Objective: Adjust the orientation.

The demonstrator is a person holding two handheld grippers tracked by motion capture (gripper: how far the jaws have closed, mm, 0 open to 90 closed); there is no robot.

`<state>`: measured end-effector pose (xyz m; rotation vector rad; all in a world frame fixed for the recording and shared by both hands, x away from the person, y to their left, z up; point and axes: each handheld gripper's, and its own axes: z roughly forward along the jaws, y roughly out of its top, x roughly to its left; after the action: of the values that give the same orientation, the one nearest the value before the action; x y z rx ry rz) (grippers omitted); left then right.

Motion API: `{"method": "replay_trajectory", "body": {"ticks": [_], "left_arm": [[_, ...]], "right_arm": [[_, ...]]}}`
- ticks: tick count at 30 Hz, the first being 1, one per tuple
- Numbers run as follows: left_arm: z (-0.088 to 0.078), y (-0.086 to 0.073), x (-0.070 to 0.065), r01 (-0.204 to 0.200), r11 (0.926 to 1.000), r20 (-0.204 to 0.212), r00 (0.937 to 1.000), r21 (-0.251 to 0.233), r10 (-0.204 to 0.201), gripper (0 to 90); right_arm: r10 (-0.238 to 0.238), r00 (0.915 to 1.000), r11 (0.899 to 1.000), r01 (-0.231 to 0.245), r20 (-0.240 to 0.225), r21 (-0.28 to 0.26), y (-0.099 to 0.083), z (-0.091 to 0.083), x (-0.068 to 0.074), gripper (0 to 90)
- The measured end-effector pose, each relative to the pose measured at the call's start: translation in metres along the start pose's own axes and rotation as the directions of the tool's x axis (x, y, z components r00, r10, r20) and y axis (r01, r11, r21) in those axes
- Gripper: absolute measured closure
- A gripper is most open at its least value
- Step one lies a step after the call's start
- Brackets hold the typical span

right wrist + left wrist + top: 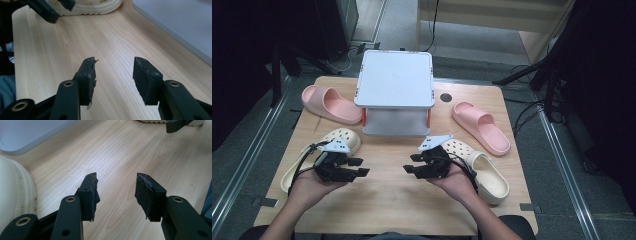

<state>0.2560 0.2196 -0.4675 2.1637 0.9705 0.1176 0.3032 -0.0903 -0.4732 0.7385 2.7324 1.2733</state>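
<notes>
My left gripper (361, 166) (117, 178) hovers low over the wooden table (382, 200), open, with bare wood between its jaws. A cream clog (339, 139) (12, 187) lies just to its left. My right gripper (408, 163) (114, 62) faces it from the right, also open and holding nothing. A second cream clog (484, 172) lies behind the right hand. In the right gripper view the left clog (95, 6) and the left gripper (50, 8) sit at the top.
A white two-tier shelf (395, 90) (25, 132) (180, 22) stands at the table's back centre. One pink slide (331, 103) lies left of it, another pink slide (481, 126) right of it. Bare wood separates the grippers.
</notes>
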Motion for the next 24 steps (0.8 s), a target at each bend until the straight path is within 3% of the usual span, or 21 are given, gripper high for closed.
{"method": "replay_trajectory", "body": {"ticks": [5,8,12,14,16,17,18,19,23,24], "left_arm": [[-0.008,-0.001,-0.002,0.010,0.9998,-0.030,0.9995,0.017,-0.010,51.7],[-0.021,-0.006,0.002,0.044,0.9990,-0.055,0.9975,0.004,-0.044,53.6],[-0.032,-0.011,0.002,0.047,0.9989,-0.072,0.9962,-0.007,-0.048,58.2],[-0.040,-0.014,0.003,0.043,0.9989,-0.105,0.9934,-0.020,-0.045,58.3],[-0.049,-0.018,0.004,0.061,0.9972,-0.107,0.9921,-0.044,-0.065,58.3],[-0.056,-0.023,0.008,0.085,0.9947,-0.112,0.9895,-0.059,-0.091,58.9],[-0.056,-0.023,0.008,0.085,0.9947,-0.112,0.9895,-0.059,-0.091,59.1],[-0.061,-0.028,0.013,0.107,0.9922,-0.127,0.9852,-0.063,-0.115,59.3],[-0.067,-0.035,0.019,0.134,0.9886,-0.150,0.9782,-0.068,-0.143,59.6],[-0.070,-0.039,0.022,0.140,0.9876,-0.177,0.9727,-0.072,-0.151,59.1]], "right_arm": [[-0.005,1.0000,1.000,0.005,0.006,0.014,0.002,0.001,-0.004,52.0],[-0.011,0.9999,0.999,0.010,0.001,0.038,0.005,0.007,-0.007,52.1],[-0.011,0.9999,0.999,0.012,-0.011,0.031,0.009,0.009,-0.008,52.1],[-0.007,0.9994,1.000,0.007,-0.034,0.020,0.011,0.012,-0.009,53.8],[-0.002,0.9993,1.000,0.003,-0.038,0.026,0.012,0.013,-0.009,54.1],[0.004,0.9989,1.000,-0.002,-0.048,0.031,0.015,0.015,-0.010,55.5],[0.004,0.9989,1.000,-0.002,-0.048,0.031,0.015,0.015,-0.010,55.5],[0.008,0.9983,0.999,-0.006,-0.058,0.032,0.017,0.017,-0.010,55.5],[0.003,0.9980,1.000,-0.001,-0.063,0.028,0.019,0.019,-0.011,55.4],[0.000,0.9979,1.000,0.001,-0.064,0.023,0.021,0.020,-0.012,55.4]]}}
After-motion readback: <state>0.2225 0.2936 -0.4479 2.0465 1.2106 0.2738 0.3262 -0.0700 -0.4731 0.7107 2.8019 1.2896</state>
